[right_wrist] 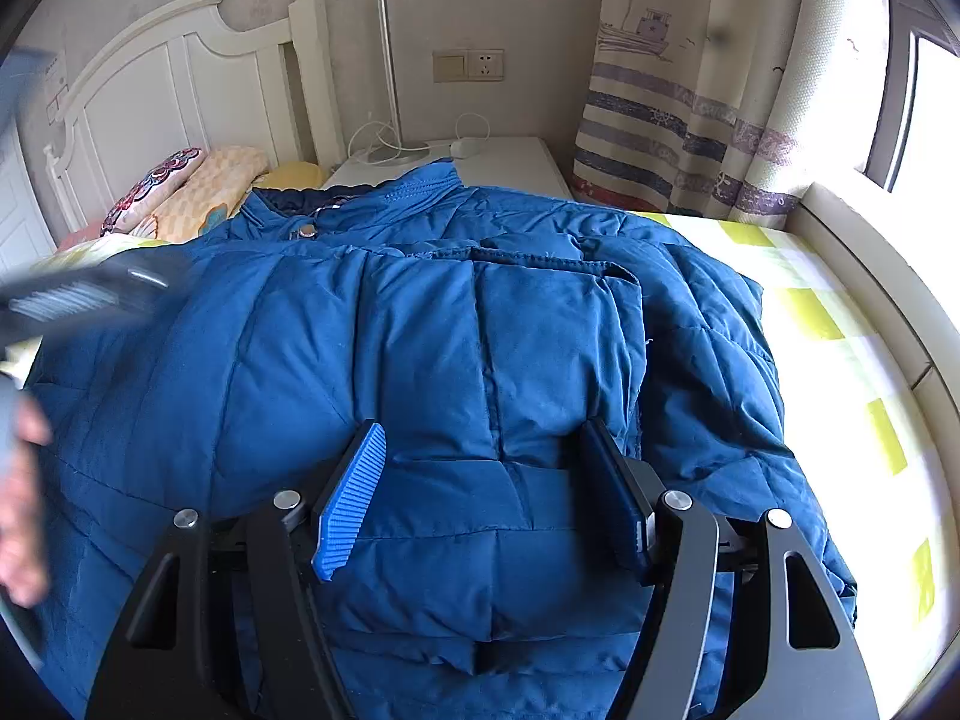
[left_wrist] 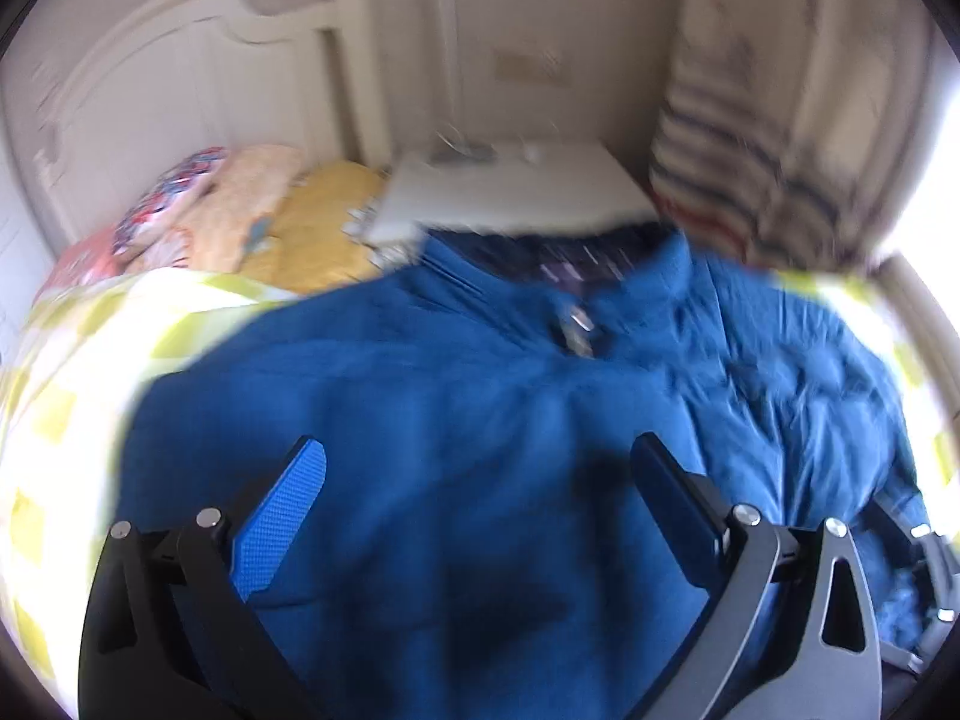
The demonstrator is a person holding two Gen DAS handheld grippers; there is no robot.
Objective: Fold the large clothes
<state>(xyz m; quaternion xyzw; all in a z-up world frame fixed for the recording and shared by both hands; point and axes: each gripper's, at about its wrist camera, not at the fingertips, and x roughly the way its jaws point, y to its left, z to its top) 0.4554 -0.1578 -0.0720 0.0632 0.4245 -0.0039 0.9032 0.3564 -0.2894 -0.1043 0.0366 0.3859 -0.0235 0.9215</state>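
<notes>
Blue jacket (right_wrist: 420, 330) on checked bed (right_wrist: 840, 324), curtain (right_wrist: 690, 120) behind; both claws wide open, empty.

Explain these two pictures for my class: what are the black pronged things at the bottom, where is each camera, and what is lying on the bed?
There is no robot: a person holds a two-finger gripper in each hand, with a wide-angle camera on each looking along its fingers. One picture comes from the left gripper, the other from the right gripper. Both are open and hold nothing. A blue padded jacket lies spread on a bed with a yellow-checked sheet. Pillows lie by the white headboard. The left picture is blurred.
</notes>
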